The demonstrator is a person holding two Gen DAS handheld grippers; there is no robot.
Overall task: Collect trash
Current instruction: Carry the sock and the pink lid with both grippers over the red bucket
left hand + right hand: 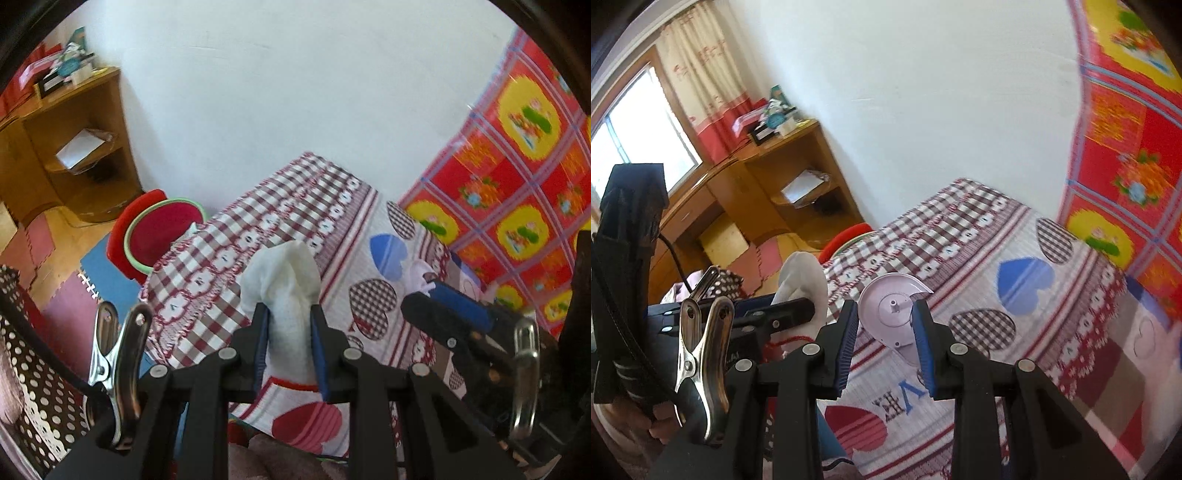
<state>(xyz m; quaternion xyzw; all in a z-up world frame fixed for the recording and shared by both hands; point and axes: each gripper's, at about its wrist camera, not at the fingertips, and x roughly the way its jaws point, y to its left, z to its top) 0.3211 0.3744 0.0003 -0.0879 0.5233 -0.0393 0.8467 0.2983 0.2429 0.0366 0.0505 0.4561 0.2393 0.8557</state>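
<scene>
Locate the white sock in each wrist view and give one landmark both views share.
Left wrist: white sock at centre, clamped between the left gripper fingers.
Right wrist: same sock left of centre, sticking up from the other gripper.
Shared landmark: blue heart on the bedspread.

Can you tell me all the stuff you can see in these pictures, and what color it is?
white cloth: one, white, clamped in the left gripper.
plastic disc: one, pale pink, clamped in the right gripper.
bedsheet: one, red and white checks with hearts, over the bed.
basin: one, red with green rim, on the floor beside the bed.
wooden desk: one, brown, by the wall.
curtain: one, cream and red, by the window.
left gripper: one, black with blue pads.
right gripper: one, black with blue pads.
</scene>
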